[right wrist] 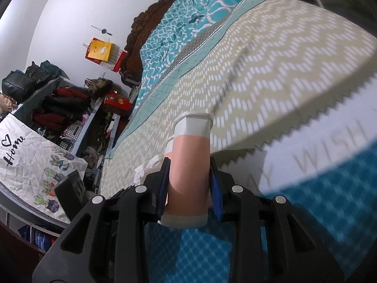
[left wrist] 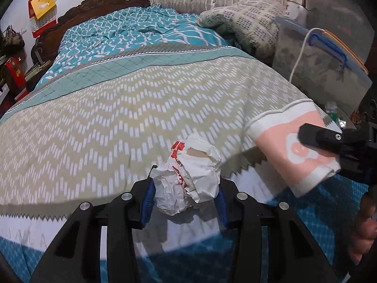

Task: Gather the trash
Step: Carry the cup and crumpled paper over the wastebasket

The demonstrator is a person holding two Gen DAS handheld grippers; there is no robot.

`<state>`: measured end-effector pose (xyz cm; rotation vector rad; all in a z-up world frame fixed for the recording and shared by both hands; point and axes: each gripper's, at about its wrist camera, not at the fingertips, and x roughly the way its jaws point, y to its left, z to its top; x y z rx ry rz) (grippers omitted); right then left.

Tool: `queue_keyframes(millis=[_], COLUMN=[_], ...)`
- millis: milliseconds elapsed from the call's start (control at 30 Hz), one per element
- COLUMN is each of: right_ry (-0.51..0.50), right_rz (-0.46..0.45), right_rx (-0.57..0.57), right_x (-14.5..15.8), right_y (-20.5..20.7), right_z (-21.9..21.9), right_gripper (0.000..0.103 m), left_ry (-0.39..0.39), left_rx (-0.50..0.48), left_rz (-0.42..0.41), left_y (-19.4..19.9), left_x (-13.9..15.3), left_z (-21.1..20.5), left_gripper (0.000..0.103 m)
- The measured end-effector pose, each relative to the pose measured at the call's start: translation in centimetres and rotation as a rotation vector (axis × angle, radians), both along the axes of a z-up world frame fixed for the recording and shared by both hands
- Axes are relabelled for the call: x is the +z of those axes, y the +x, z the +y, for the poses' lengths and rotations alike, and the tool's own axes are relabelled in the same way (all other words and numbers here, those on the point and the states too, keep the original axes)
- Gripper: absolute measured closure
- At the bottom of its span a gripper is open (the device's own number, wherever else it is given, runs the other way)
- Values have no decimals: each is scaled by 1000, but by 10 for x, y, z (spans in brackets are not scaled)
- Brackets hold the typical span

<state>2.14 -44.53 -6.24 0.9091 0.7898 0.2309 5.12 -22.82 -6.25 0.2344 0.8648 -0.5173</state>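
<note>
My left gripper [left wrist: 185, 197] is shut on a crumpled white wrapper with red print [left wrist: 188, 179], held above the patterned bedspread [left wrist: 117, 108]. To its right in the left wrist view, my right gripper [left wrist: 329, 141] carries a pink and white paper cup [left wrist: 289, 146], squeezed flat and lying sideways. In the right wrist view the same paper cup [right wrist: 188, 172] stands between the blue pads [right wrist: 163, 186], with my right gripper [right wrist: 189, 188] shut on its body. Just left of the cup, a bit of the white wrapper [right wrist: 147, 169] shows.
A bed [right wrist: 271, 59] with a teal duvet and dark carved headboard [left wrist: 101, 2] fills both views. A clear plastic bin with a blue handle [left wrist: 329, 54] and a white cable stands at the right. Clothes racks, bags and a printed cloth [right wrist: 35, 146] crowd the left side.
</note>
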Motion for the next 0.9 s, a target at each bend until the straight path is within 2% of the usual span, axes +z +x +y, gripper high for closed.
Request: queue_keyframes(millis=[300, 433, 633, 900], right_ry=[-23, -10, 7, 25], right_rz=[-34, -46, -71, -104], right_rx=[-62, -105, -183, -291], right_x=[5, 5, 7, 6], right_y=[-61, -77, -105, -147], right_z=[-16, -34, -67, -119], right_gripper=[69, 69, 69, 69], left_ry=[-12, -32, -51, -43], left_rx=[-40, -66, -165, -305], left_rz=[7, 47, 112, 132], left_y=[-29, -37, -49, -67], left_x=[2, 3, 6, 15], left_z=[-4, -17, -60, -138], left_gripper=[62, 62, 63, 63])
